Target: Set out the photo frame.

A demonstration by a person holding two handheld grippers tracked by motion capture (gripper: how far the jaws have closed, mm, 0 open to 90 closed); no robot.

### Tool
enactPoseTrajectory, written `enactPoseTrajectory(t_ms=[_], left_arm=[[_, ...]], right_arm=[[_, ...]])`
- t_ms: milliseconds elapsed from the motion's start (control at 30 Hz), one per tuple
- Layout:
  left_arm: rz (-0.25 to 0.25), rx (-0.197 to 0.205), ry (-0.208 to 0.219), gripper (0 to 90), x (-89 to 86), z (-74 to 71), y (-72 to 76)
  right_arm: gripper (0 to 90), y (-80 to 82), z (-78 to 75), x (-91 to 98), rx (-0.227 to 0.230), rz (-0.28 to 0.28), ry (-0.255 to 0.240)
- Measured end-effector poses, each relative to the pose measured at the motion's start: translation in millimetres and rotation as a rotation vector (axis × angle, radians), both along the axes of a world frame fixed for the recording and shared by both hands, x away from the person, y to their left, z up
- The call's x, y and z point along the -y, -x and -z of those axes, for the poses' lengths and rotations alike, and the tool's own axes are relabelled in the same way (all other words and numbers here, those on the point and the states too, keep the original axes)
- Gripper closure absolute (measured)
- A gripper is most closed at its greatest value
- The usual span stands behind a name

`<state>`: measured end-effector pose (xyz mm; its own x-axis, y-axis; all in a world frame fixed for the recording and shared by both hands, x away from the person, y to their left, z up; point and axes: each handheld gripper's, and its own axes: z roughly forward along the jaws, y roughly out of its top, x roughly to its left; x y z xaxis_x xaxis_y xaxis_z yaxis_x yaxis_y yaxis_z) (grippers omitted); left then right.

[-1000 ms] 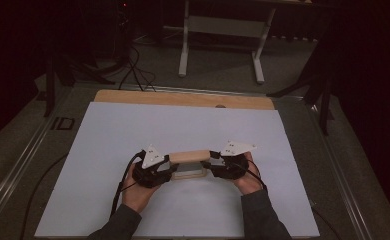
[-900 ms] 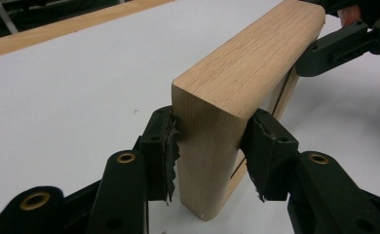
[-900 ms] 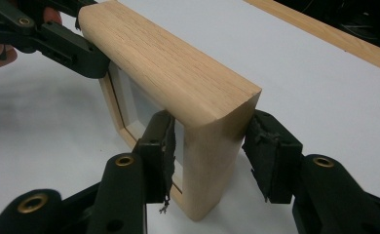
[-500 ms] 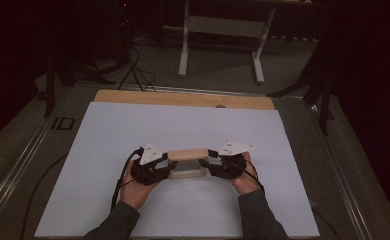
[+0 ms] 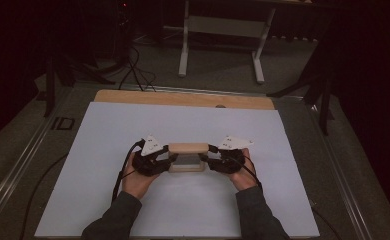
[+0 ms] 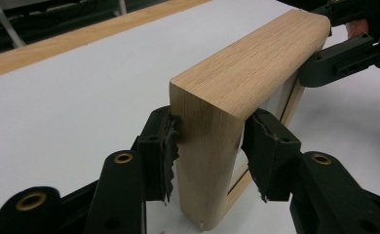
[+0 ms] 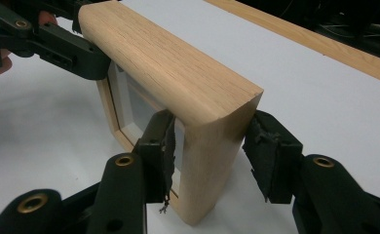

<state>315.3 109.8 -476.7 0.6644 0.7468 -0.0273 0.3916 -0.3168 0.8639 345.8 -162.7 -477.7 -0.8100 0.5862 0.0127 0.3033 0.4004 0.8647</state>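
A light wooden frame [image 5: 188,148] with a pale panel inside stands upright on its long edge in the middle of the white tabletop [image 5: 108,150]. My left gripper [image 5: 169,159] is shut on its left end post, both pads pressed against the wood [image 6: 246,73]. My right gripper [image 5: 207,159] is shut on the opposite end post [image 7: 168,58]. In the left gripper view its own jaws [image 6: 210,146] straddle the near post, and the right gripper [image 6: 344,53] holds the far end. In the right gripper view its jaws [image 7: 210,146] clamp the near post, and the left gripper [image 7: 56,44] holds the far end.
A wooden strip [image 5: 183,98] runs along the table's far edge. Beyond it, on the dark floor, stand a white metal stand [image 5: 185,45] and loose cables [image 5: 133,65]. Black cables trail from both grippers toward the person's sleeves.
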Motion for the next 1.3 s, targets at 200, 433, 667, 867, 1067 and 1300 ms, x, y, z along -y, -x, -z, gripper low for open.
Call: enactPoseTrajectory(t_ms=[200,433,667,867,1067,1300], left_arm=[[0.010,0.002,0.005,55.1,-1.5,0.2,-11.8],[0.008,-0.002,0.008,54.1,-3.6,1.7,-21.9],[-0.003,-0.009,0.011,53.6,-7.0,3.7,-26.9],[-0.014,-0.022,0.041,53.2,-9.6,6.7,-32.0],[-0.024,-0.024,0.046,53.0,-9.3,6.9,-35.8],[-0.034,-0.034,0.062,52.5,-9.5,8.0,-40.5]], right_arm=[[54.5,-6.3,-0.4,-1.9,-0.002,0.025,0.000],[54.4,-13.6,-3.2,-7.1,-0.002,0.045,0.031],[54.4,-18.6,-2.7,-12.4,-0.009,0.052,0.036],[54.5,-22.5,-2.4,-16.0,-0.014,0.062,0.036],[54.3,-26.8,-2.6,-16.8,-0.020,0.067,0.035],[54.3,-31.7,-1.2,-16.4,-0.035,0.073,0.016]])
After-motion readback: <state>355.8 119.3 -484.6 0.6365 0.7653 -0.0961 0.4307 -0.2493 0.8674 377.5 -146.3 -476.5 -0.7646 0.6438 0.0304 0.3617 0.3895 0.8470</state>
